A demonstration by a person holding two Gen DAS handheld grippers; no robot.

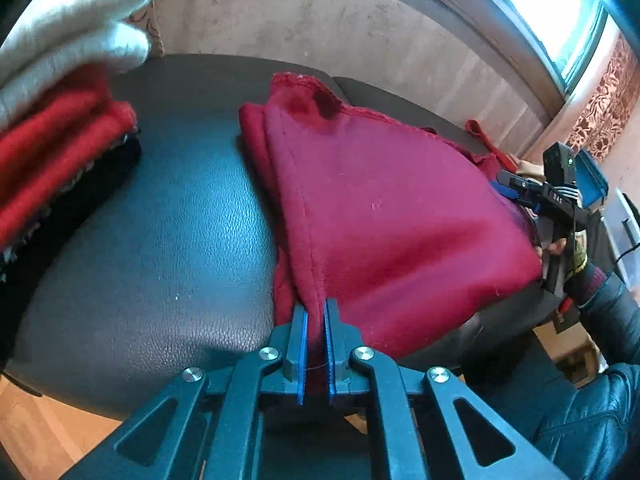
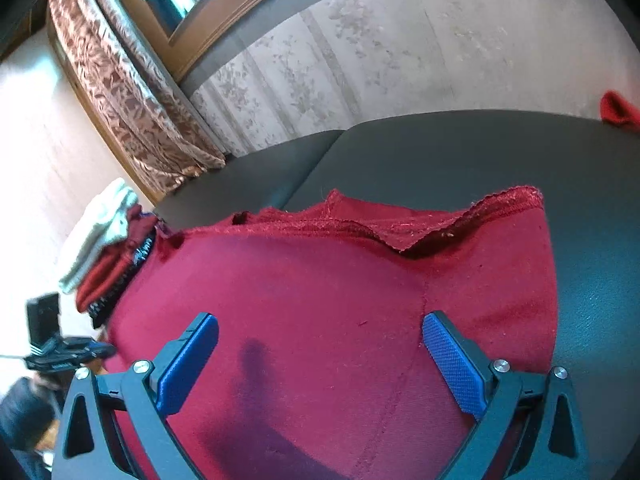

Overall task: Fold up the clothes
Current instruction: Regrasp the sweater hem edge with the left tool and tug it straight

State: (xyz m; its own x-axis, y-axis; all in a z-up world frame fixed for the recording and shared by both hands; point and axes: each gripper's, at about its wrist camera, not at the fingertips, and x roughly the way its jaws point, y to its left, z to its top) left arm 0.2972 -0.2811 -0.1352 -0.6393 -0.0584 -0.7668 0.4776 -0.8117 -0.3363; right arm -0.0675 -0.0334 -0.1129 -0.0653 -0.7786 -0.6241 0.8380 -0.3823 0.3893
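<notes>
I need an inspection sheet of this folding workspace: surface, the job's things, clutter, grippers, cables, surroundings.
Surface: dark leather couch seat, partly bare.
Job's things: crimson garment lies partly folded on the seat; stack of folded clothes, white on top, beside it.
Clutter: small red cloth piece at the seat's far edge.
Grippers: left hand-held gripper shut on the garment's near edge; right hand-held gripper open above the garment.
Cables: thin dark cable beyond the right hand.
Surroundings: patterned curtain, window, wallpapered wall.

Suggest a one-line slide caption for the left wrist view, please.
Left gripper shut on the near edge of a crimson garment on a dark leather seat, folded pile beside.
</notes>
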